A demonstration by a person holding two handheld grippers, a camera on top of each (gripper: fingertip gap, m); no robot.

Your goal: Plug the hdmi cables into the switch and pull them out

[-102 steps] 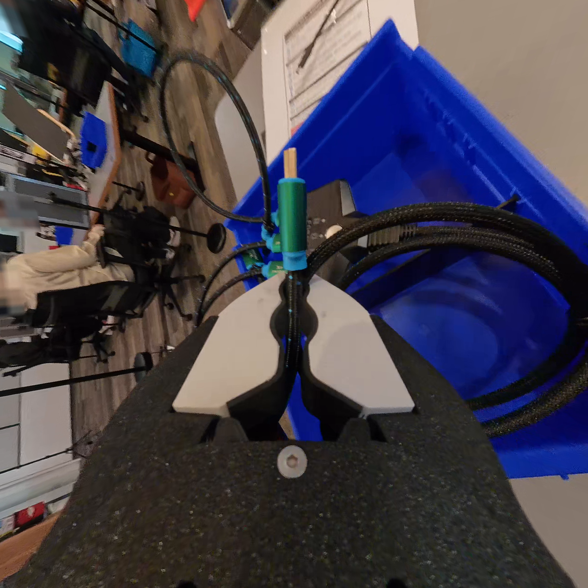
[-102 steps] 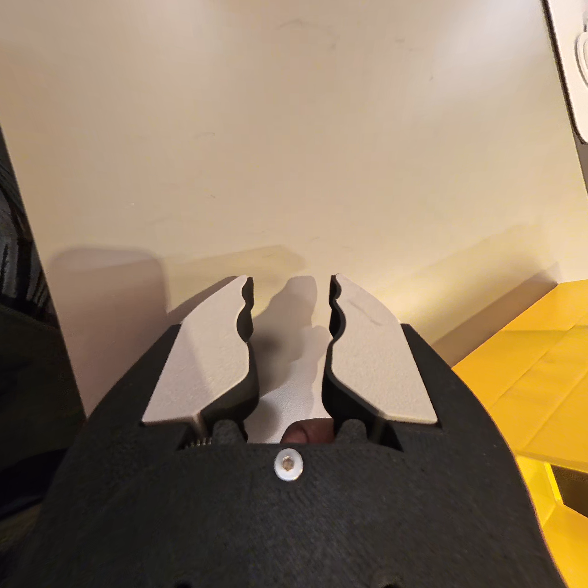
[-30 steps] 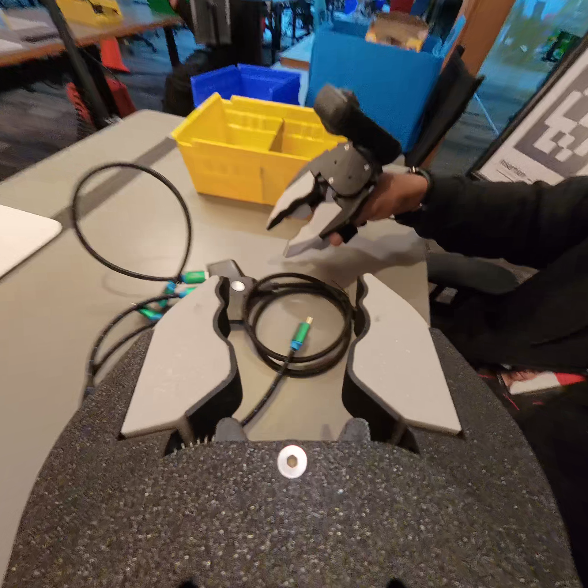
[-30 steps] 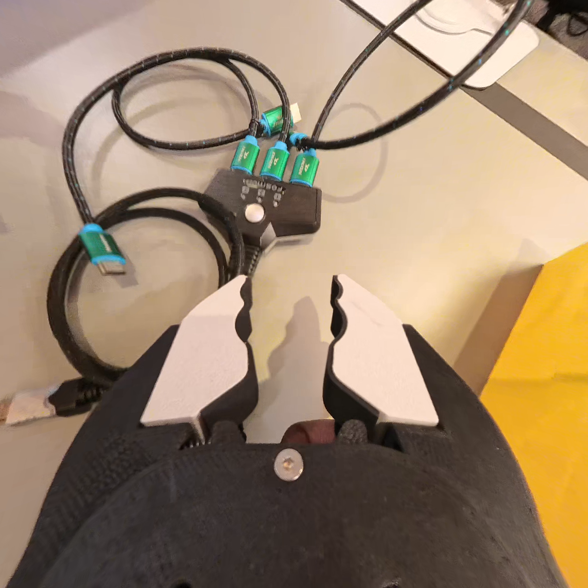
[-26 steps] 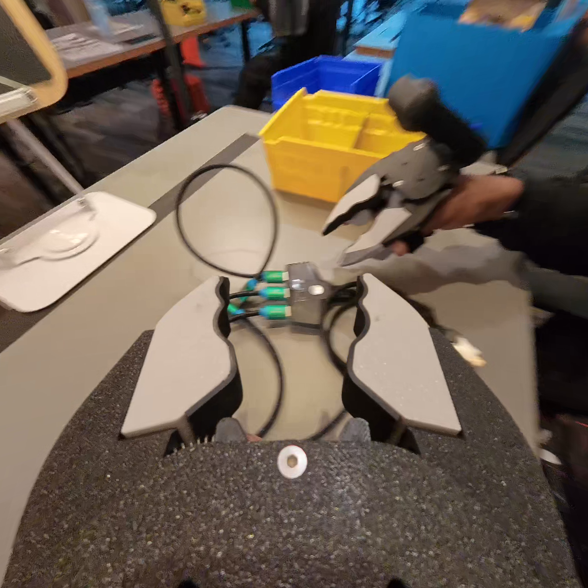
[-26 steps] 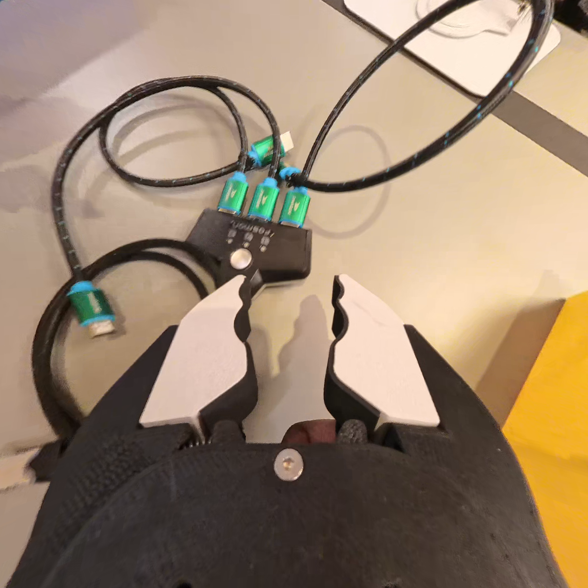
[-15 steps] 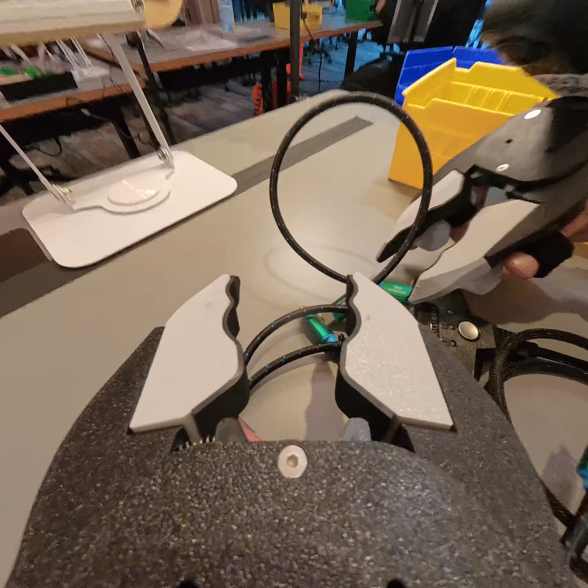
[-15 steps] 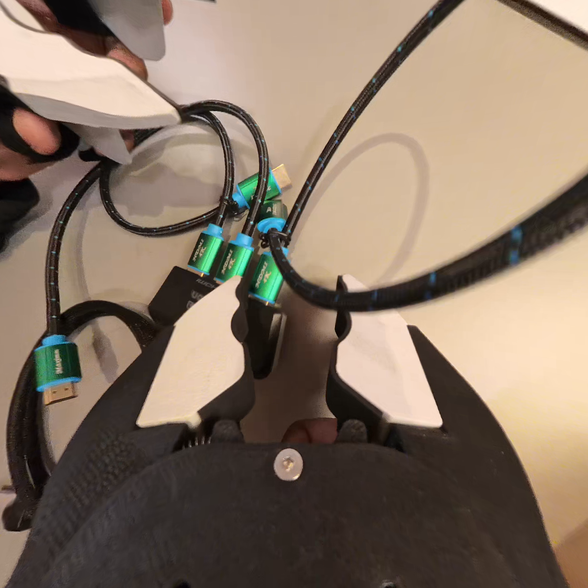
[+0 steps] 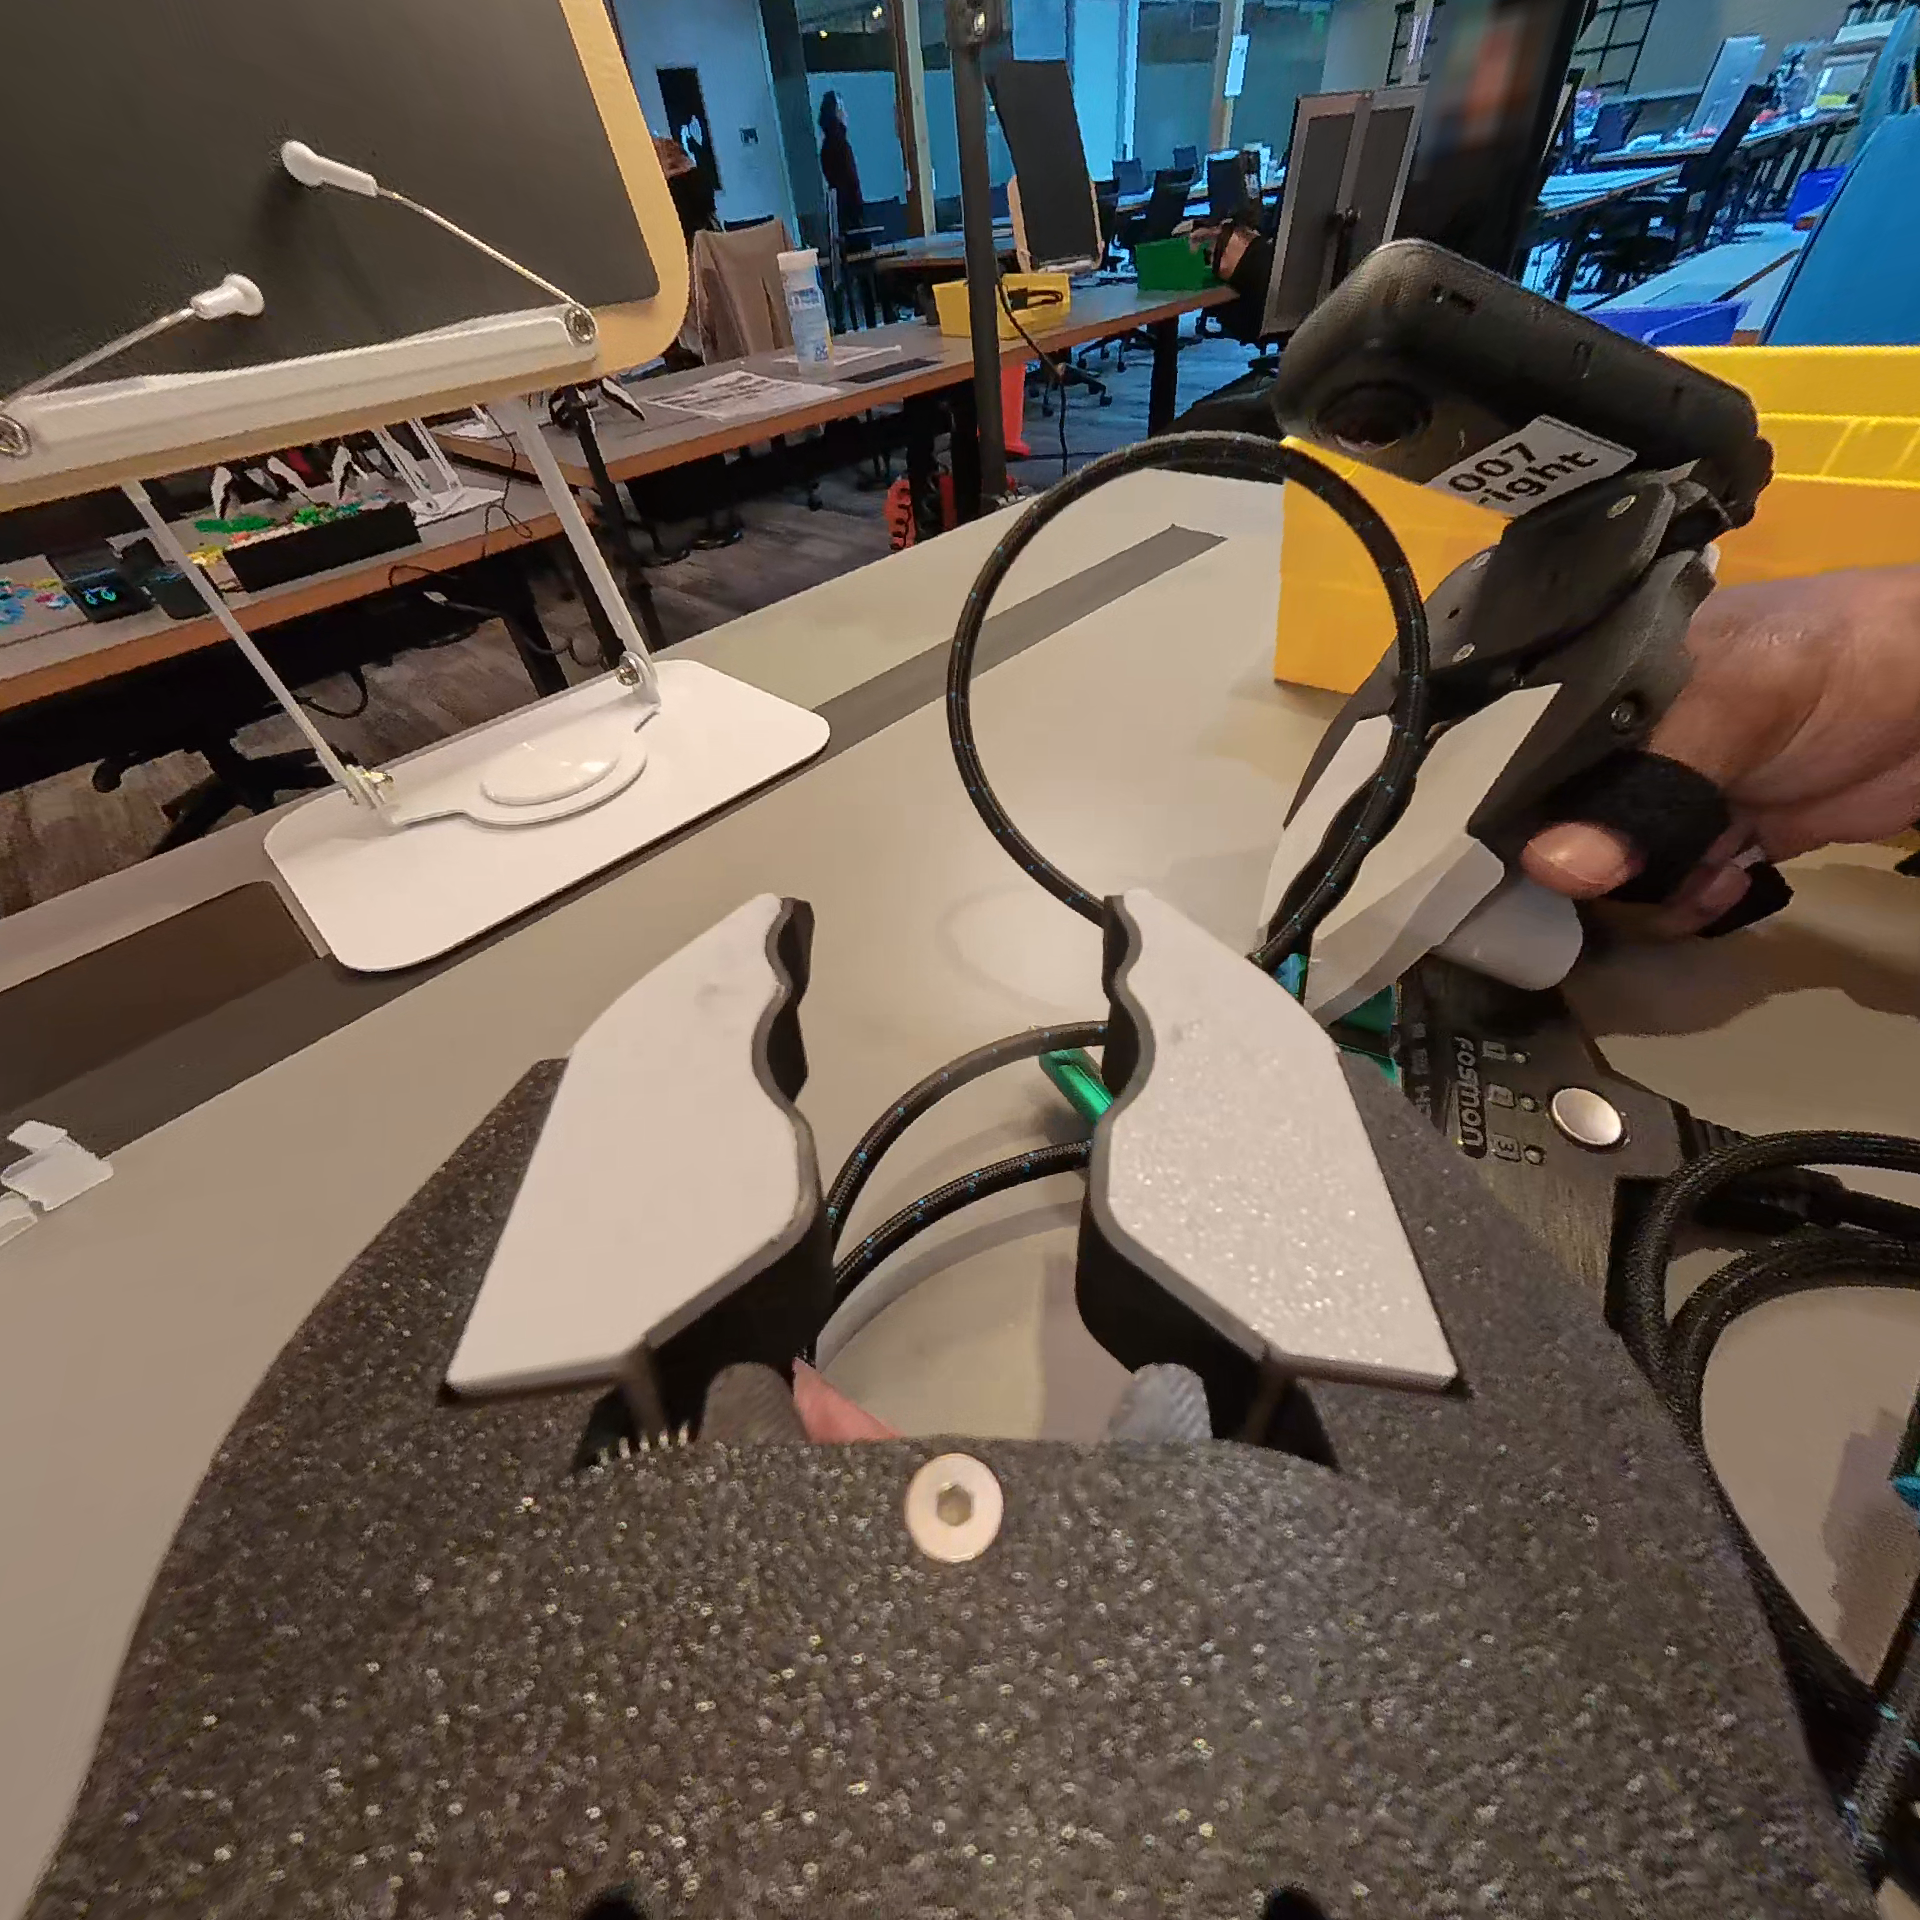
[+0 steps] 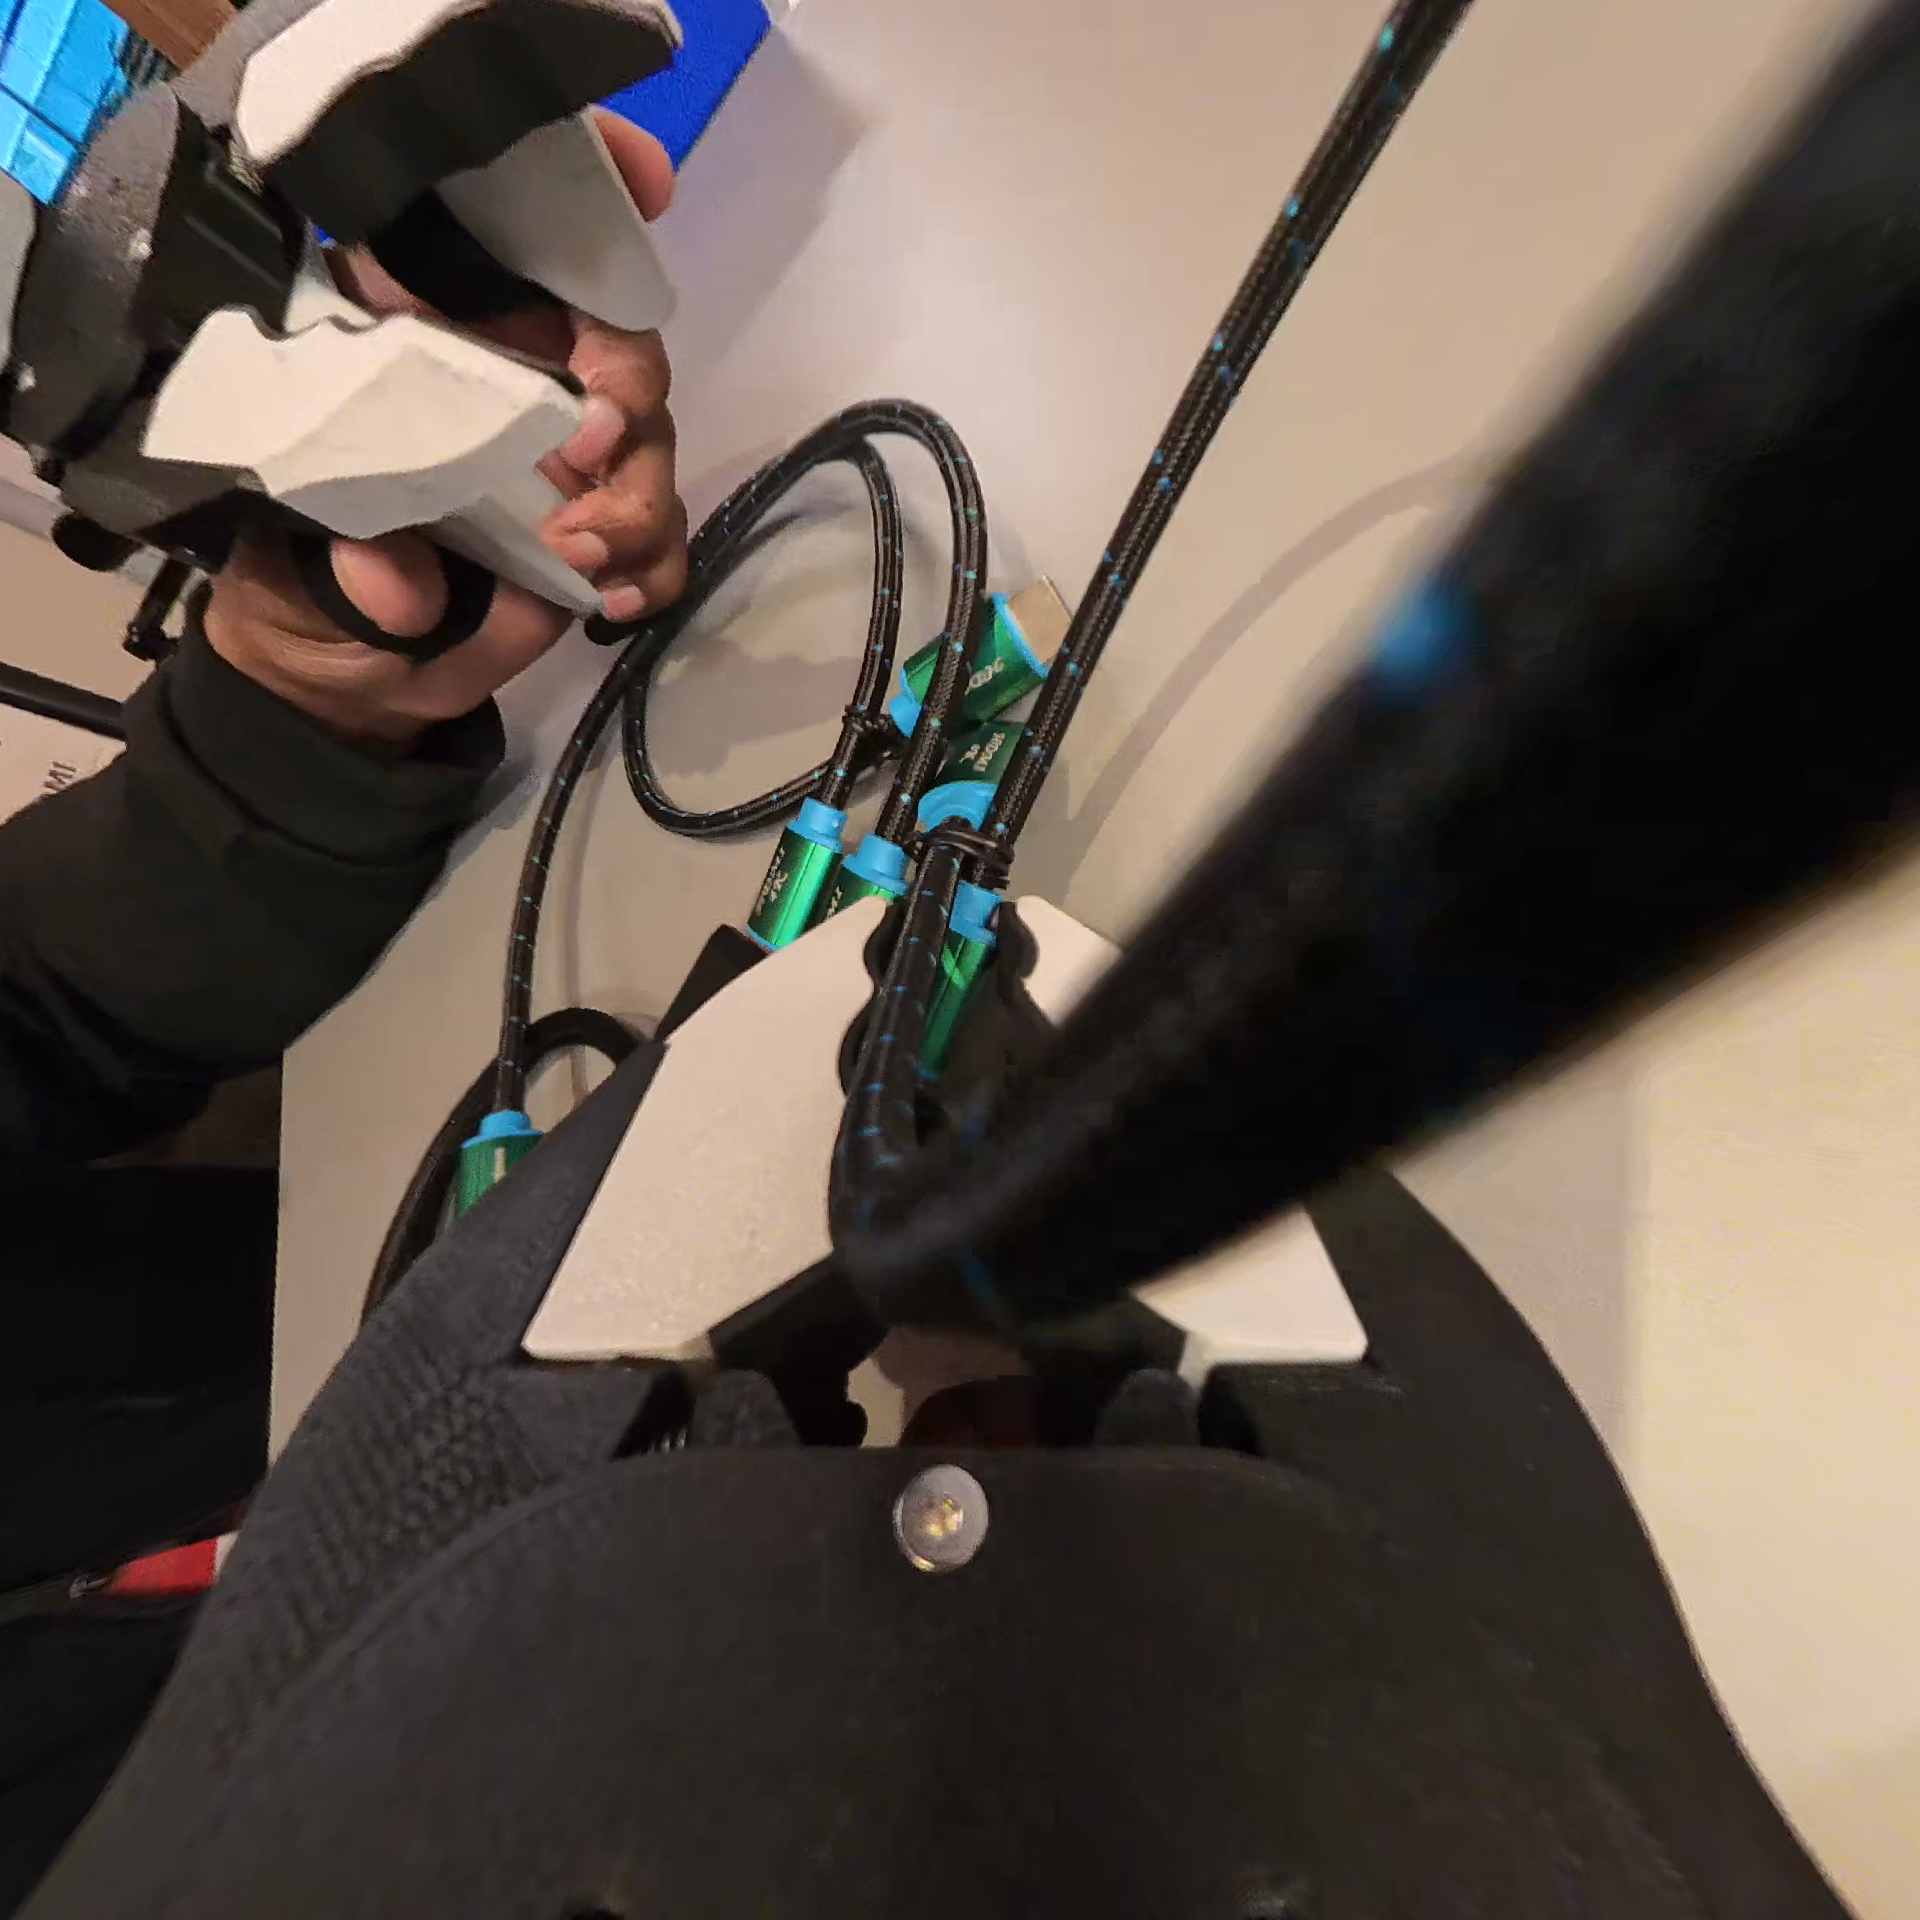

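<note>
The switch [image 9: 1538,1132] lies on the tabletop [image 9: 312,1195] with three green plugs in it. The right gripper [image 10: 940,951] has its fingers closed on the rightmost plug [image 10: 951,982]; I judge a straight pull-out comes next. The left gripper [image 9: 951,997] hovers half open, empty, and could hold the switch.

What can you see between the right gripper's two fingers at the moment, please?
A green plug with a blue collar and its braided black cable sit between the right gripper fingers. The switch port itself is covered, so whether the plug is seated cannot be seen.
</note>
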